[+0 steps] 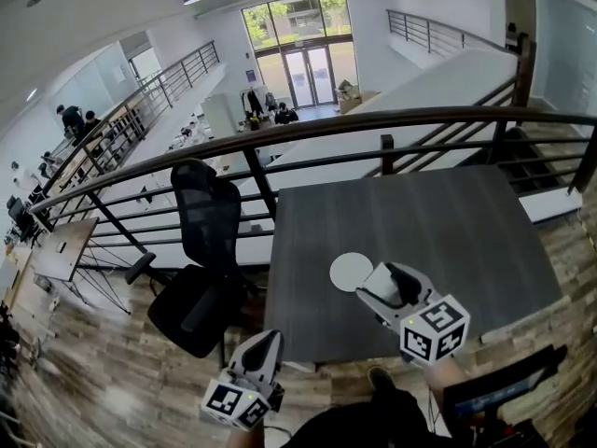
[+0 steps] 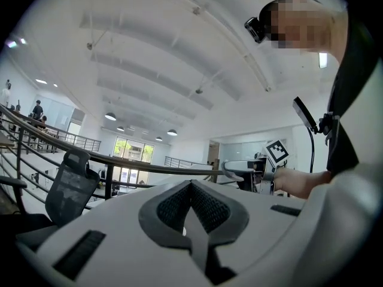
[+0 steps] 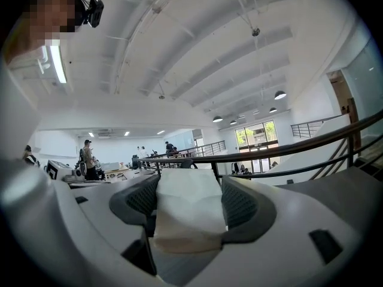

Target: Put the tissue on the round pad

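Observation:
A folded white tissue point(image 3: 190, 211) sits upright between the jaws of my right gripper point(image 3: 188, 187), which is shut on it and tilted up toward the ceiling. In the head view that right gripper point(image 1: 392, 292) hovers over the near part of the dark grey table point(image 1: 448, 222), just right of the white round pad point(image 1: 351, 271), which lies bare on the tabletop. My left gripper point(image 1: 266, 348) hangs below the table's near-left corner. In its own view the left gripper point(image 2: 191, 187) is shut with nothing between the pads.
A black mesh office chair point(image 1: 201, 250) stands left of the table. A dark metal railing point(image 1: 373, 124) runs behind the table's far edge, with a drop to a lower floor beyond. A person's arm and body are close behind the grippers.

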Tool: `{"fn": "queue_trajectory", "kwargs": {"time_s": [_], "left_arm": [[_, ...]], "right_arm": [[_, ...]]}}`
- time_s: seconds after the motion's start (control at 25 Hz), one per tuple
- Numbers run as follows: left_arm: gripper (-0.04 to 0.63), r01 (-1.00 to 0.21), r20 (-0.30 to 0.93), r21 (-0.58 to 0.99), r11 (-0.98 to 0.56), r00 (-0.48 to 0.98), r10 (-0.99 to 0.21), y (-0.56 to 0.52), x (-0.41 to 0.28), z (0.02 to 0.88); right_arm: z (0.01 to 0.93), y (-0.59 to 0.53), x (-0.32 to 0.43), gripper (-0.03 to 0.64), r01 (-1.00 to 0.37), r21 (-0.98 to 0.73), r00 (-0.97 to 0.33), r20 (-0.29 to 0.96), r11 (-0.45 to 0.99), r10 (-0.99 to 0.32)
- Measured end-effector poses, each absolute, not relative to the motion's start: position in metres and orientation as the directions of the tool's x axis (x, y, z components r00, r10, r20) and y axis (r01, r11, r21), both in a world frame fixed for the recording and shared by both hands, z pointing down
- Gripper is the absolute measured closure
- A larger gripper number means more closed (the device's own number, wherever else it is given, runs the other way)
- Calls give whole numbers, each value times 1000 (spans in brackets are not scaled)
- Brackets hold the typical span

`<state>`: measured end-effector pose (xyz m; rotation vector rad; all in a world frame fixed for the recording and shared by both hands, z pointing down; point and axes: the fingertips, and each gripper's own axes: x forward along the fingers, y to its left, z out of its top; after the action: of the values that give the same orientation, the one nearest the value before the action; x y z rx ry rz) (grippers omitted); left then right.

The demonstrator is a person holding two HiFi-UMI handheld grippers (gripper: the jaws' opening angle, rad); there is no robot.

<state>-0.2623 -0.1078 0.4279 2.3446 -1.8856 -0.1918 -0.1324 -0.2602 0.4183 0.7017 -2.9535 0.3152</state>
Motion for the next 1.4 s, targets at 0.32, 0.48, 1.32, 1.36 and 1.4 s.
{"fn": "queue_trajectory", "kwargs": {"time_s": [0.32, 0.48, 1.32, 1.36, 1.4], "left_arm": [[592, -984, 33, 148, -103, 109, -994, -150, -250, 413], [592, -989, 26, 141, -52, 56, -998, -170, -242, 397], [592, -987, 95, 112, 116, -106, -990, -213, -246, 395], [592, -986, 96, 110, 121, -111, -989, -215, -246, 394], [592, -986, 95, 108, 126, -116, -989, -215, -245, 393]], "right_arm": [[410, -330, -126, 287, -401, -201, -915, 138, 894, -380], [412, -363, -120, 287, -381, -214, -922, 157, 899, -354], [514, -452, -171, 287, -315, -260, -926, 295, 913, -235], [520, -455, -172, 287, -318, -261, -923, 305, 911, -235], [526, -457, -173, 287, -320, -261, -920, 314, 911, -233]]}}
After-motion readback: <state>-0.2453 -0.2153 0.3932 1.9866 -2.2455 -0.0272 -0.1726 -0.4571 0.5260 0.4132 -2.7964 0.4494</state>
